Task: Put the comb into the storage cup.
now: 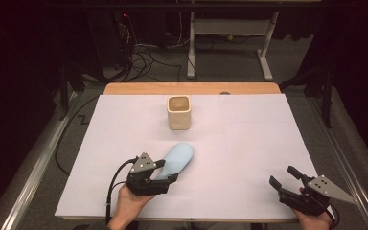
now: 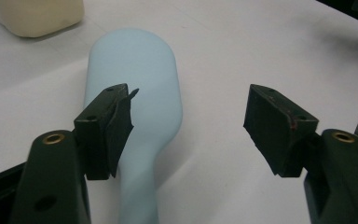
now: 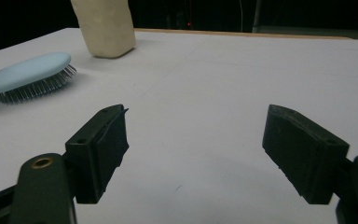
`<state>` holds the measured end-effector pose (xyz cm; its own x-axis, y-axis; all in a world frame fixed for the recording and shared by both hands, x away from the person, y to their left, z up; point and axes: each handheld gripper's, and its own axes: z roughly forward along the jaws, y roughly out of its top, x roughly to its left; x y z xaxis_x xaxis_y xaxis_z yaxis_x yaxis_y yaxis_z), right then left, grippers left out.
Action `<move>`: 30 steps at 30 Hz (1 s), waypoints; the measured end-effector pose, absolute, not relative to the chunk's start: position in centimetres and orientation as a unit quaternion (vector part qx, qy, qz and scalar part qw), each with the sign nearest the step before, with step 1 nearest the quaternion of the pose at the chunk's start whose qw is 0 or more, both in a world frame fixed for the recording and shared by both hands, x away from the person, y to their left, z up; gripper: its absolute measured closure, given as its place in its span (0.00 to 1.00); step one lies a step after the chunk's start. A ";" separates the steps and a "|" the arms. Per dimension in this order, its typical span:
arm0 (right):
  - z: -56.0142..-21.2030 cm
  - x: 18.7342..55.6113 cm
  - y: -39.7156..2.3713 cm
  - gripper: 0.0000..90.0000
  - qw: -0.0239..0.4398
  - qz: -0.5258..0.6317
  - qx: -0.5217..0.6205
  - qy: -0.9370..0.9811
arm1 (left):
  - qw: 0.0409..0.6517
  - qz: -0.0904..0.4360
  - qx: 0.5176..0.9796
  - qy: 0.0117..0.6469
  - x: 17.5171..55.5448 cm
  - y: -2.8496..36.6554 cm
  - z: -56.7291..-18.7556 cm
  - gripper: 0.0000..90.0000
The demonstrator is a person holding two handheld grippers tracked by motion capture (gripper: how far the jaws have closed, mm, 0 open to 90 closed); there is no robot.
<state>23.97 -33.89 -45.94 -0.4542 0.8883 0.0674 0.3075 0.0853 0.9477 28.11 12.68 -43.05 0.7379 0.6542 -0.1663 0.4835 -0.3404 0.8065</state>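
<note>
The light-blue hairbrush (image 2: 137, 88) lies bristles-down on the white bench (image 1: 249, 143), near the cream cup (image 1: 178, 112). The left tool (image 1: 168, 171) is spread wide over its handle, gripping nothing; closing is judged next. The right tool (image 1: 281, 175) is held open, empty.

The hairbrush (image 1: 176, 160) is pale blue with grey bristles; the square cup (image 1: 178, 112) is cream. White paper (image 1: 249, 143) covers a light-wood table (image 1: 191, 88) — both grippers (image 1: 166, 171) (image 1: 284, 176) black.
</note>
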 end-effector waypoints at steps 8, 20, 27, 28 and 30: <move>-45.9 24.0 -33.9 0.25 0.283 0.514 0.438 0.681 | 0.426 0.074 0.830 0.351 28.6 12.2 -42.8 0.39; -45.9 23.9 -33.9 0.25 0.285 0.516 0.438 0.678 | 0.377 0.072 0.850 0.361 29.4 12.0 -42.0 0.39; -45.9 23.9 -33.9 0.25 0.286 0.517 0.438 0.678 | 0.328 0.083 0.867 0.366 30.0 11.6 -41.4 0.37; -45.9 23.9 -33.9 0.25 0.286 0.517 0.438 0.678 | 0.322 0.084 0.868 0.368 30.1 11.6 -41.4 0.37; -45.9 23.9 -33.9 0.25 0.285 0.517 0.438 0.678 | 0.316 0.075 0.870 0.370 30.3 11.5 -41.4 0.36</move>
<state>23.91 -33.93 -45.90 -0.4539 0.8887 0.0650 0.2986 0.0829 0.9508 30.33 11.54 -41.38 0.7147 0.6917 -0.1040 0.5974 -0.5263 0.6051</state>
